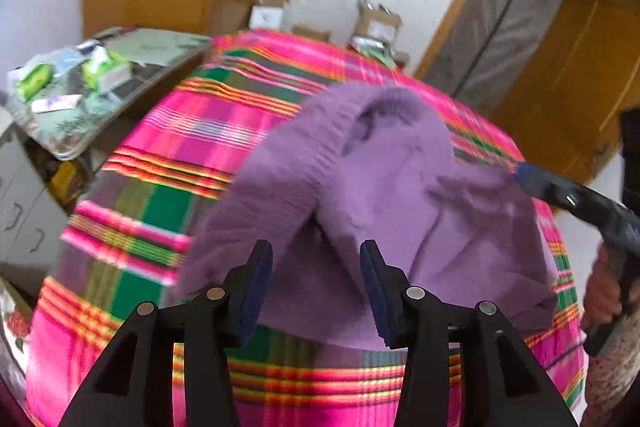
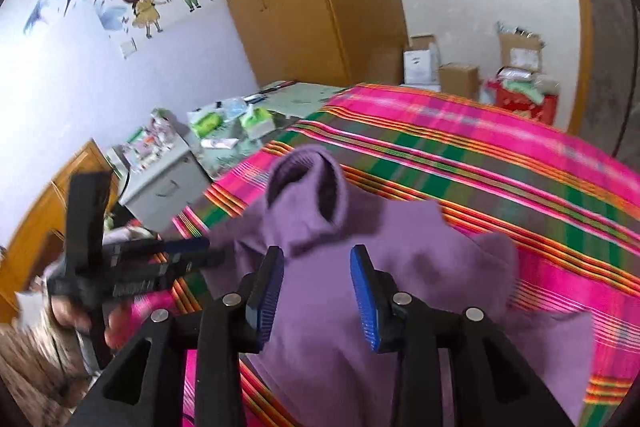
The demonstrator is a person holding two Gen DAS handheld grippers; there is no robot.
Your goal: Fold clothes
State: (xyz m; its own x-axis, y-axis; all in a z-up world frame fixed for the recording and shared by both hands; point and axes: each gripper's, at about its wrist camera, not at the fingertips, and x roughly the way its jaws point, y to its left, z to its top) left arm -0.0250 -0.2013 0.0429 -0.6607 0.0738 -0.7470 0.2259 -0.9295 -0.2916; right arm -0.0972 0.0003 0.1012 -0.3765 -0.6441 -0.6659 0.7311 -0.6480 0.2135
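The purple sweater (image 1: 360, 195) lies rumpled mid-frame on the bright plaid bedspread (image 1: 192, 131), its collar standing up toward the top of the picture. The left gripper (image 1: 316, 287) and the right gripper (image 2: 316, 287) both hang over it, jaws spread, pinching nothing. To fold it well, I'd first flatten the body and collar, then take matching edges with both tools together. The packets (image 2: 208, 123) at left are too blurred to read.
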